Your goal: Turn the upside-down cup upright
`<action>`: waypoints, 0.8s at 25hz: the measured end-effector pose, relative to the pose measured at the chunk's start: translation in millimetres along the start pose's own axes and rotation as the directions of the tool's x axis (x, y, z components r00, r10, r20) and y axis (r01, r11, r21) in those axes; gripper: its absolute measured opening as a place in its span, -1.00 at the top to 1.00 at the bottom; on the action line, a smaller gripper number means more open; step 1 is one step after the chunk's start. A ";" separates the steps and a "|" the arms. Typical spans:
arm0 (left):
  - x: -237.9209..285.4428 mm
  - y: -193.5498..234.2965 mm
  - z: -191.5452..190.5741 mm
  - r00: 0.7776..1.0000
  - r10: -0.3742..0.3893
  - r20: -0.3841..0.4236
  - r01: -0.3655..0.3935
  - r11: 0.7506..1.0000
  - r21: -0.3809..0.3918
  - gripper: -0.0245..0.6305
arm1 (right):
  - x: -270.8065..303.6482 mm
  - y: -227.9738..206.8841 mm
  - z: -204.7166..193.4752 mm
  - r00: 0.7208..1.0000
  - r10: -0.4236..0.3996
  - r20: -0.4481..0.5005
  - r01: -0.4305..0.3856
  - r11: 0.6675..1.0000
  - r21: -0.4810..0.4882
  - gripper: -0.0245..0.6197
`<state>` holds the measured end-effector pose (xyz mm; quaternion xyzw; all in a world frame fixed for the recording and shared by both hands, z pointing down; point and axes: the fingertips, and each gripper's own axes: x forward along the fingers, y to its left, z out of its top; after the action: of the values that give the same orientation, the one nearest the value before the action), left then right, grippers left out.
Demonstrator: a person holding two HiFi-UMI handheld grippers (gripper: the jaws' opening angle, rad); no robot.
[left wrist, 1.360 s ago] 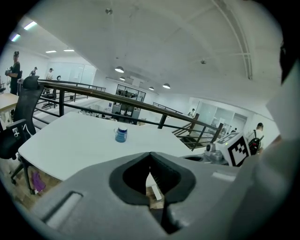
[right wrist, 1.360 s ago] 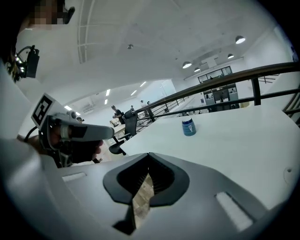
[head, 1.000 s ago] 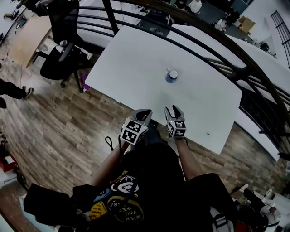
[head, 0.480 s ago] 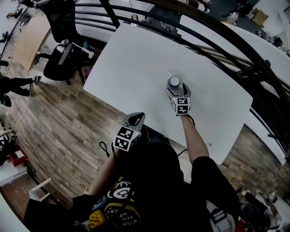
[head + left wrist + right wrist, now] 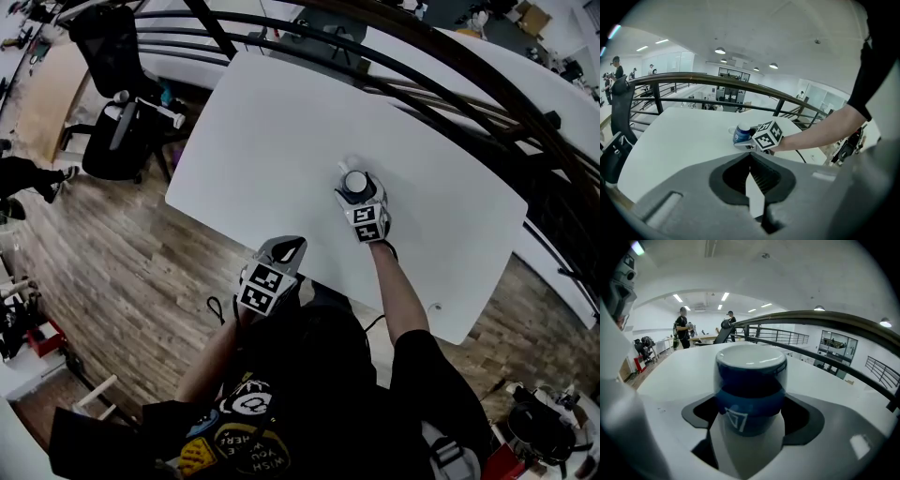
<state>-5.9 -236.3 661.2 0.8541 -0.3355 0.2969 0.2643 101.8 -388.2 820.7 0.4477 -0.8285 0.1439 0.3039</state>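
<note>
Since a second ago your right gripper has travelled from the near table edge out to the cup, and its jaws have just swung wide on the way. They now stand apart with the cup between them, one finger on each side of its blue wall. As far as the right gripper view shows, neither pad presses on it yet.

That wide spread looks chosen to clear the cup's full body. The downward slant brings the fingers onto the wall below the white base, where a side grip would let you roll your wrist to flip it.

The cup stands mouth down, base up, on the white table, directly ahead of the right gripper and touching nothing else. Its handle seems to sit on the side away from the gripper, so it should not foul the fingers.

Your left gripper hangs well back from the cup, on its near left side. Its jaws are pressed together on nothing, probably parked there to keep the cup's surroundings free for the turn.
</note>
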 end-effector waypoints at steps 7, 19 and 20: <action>25.9 7.9 33.9 0.999 -0.046 -0.001 0.046 0.996 0.079 0.90 | -19.1 6.0 4.3 1.000 -0.008 -0.003 0.008 1.000 -0.014 -0.27; 49.7 -47.9 97.3 0.990 -0.129 -0.055 0.135 0.776 0.616 -0.11 | -126.1 82.7 93.8 0.997 0.071 0.040 -0.061 0.975 -0.214 -0.27; 46.9 -54.7 97.9 0.987 -0.155 -0.051 0.152 0.761 0.630 -0.10 | -134.1 82.3 93.9 0.997 0.071 0.022 -0.064 0.974 -0.217 -0.27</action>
<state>94.4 -284.8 612.5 0.9182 -0.1457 0.3679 -0.0150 53.9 -302.5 666.0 0.3856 -0.8583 0.0566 0.3337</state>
